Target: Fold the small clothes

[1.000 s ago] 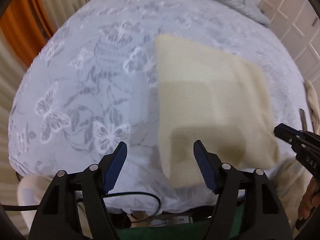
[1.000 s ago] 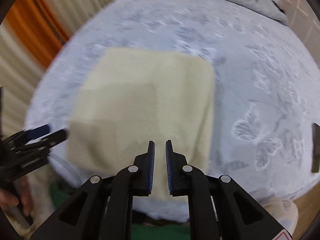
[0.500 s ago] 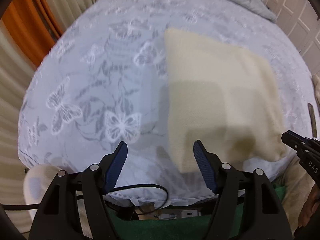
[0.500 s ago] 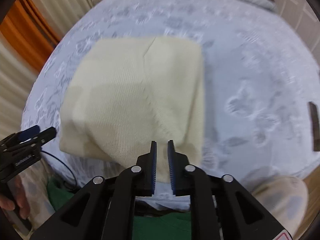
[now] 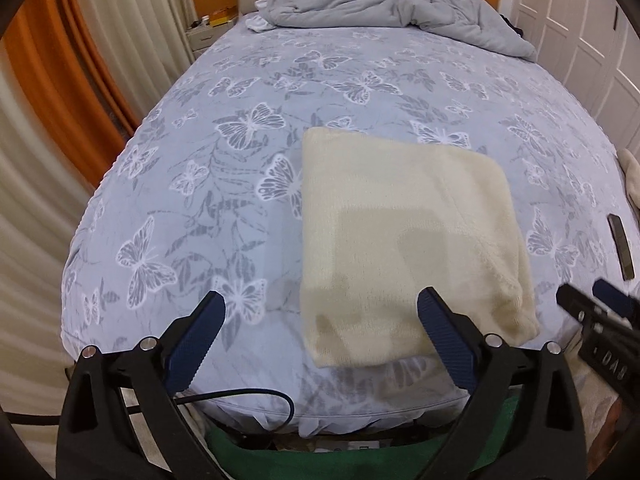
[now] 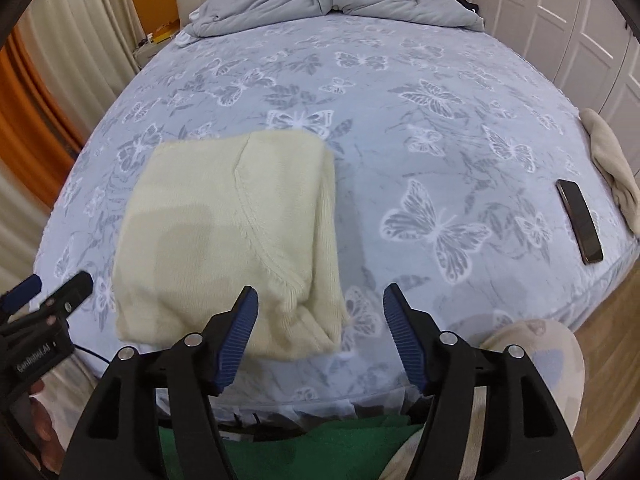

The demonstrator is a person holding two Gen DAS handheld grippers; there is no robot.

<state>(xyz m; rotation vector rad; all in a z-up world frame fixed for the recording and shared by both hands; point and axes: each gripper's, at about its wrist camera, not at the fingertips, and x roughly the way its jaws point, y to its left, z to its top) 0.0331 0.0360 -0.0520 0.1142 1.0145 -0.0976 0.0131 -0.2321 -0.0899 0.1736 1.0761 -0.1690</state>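
A cream knitted garment (image 5: 404,236) lies folded into a rough square near the front edge of the bed; it also shows in the right wrist view (image 6: 232,236). My left gripper (image 5: 320,340) is open and empty, held above the bed's front edge, its right finger over the garment's near-left corner. My right gripper (image 6: 320,336) is open and empty, just in front of the garment's near-right corner. The right gripper also shows at the right edge of the left wrist view (image 5: 600,320), and the left gripper at the left edge of the right wrist view (image 6: 44,300).
The bed (image 5: 240,160) has a blue butterfly sheet. A grey duvet (image 5: 384,4) is bunched at the head. A dark phone (image 6: 579,220) and a beige cloth (image 6: 612,164) lie at the bed's right edge. A black cable (image 5: 248,396) hangs below the front edge. Curtains stand left, cupboards right.
My right gripper has opened; it was shut over the garment's near edge before. Both grippers have pulled back and up from the garment. The garment lies still.
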